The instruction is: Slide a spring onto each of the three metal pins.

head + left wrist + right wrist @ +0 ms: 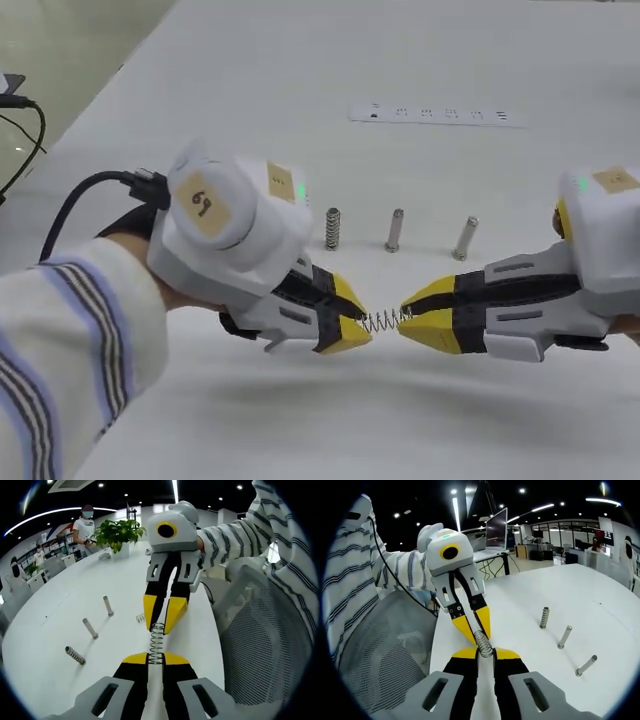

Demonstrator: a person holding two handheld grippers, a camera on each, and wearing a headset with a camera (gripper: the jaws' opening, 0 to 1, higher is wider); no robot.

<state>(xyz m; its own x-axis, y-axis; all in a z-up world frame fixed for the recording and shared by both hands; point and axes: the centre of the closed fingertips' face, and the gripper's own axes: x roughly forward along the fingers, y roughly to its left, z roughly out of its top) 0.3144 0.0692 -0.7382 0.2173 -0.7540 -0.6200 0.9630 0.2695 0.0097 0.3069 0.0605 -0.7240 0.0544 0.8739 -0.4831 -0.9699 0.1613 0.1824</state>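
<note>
Spring stretched between left tongs and right tongs, each clamped on one end (mid-handover, I judge), just in front of the pins. First pin already has one on; middle pin and last pin are bare, so two to go.

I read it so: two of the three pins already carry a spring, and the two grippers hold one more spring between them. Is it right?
Not quite. The head view shows only the leftmost pin carrying a spring; the middle pin and the rightmost pin are bare. The left gripper and the right gripper do hold one more spring between them.
</note>
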